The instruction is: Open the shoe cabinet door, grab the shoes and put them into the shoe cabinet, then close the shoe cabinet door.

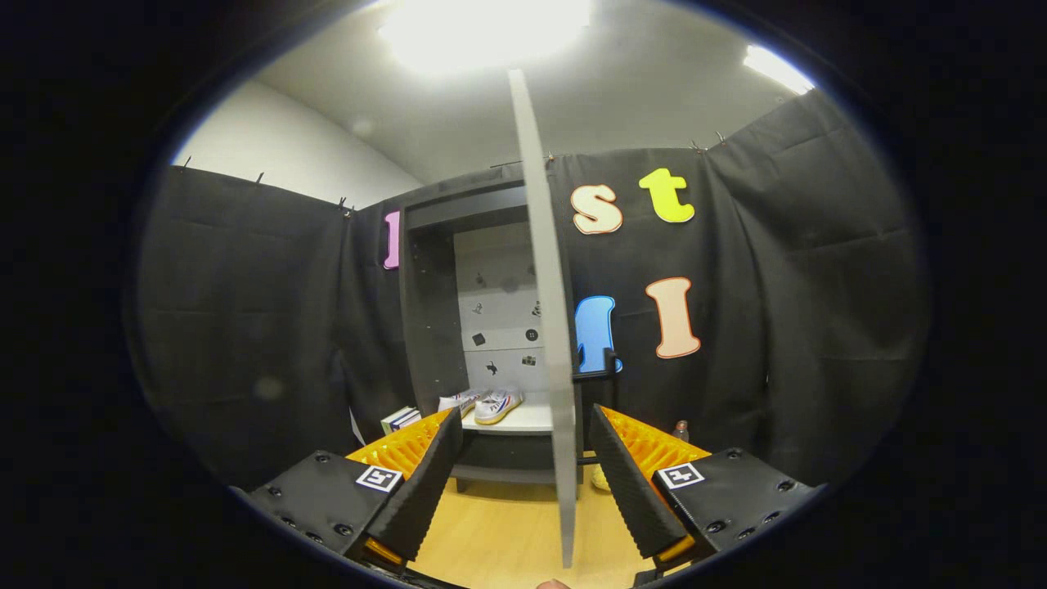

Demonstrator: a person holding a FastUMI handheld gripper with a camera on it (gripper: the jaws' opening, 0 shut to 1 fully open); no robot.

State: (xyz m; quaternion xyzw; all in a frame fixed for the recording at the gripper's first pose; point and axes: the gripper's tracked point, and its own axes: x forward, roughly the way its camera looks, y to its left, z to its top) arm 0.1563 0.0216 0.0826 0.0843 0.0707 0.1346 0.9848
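The dark shoe cabinet stands beyond the fingers against the booth wall, its pale door swung wide open and seen edge-on, rising upright between the two spread fingers without touching either. A pair of white shoes with coloured side stripes sits side by side on the cabinet's light shelf, just past the left finger.

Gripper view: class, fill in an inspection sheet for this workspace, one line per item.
Surface: wooden floor, bare ahead of the fingers.
Job's things: shoe cabinet open; its door stands edge-on between the fingers; pair of shoes on the shelf inside.
Clutter: box left of the cabinet; small bottle to the right.
Grippers: gripper open, fingers either side of the door edge, not pressing.
Cables: nothing seen.
Surroundings: black cloth walls, ceiling light.
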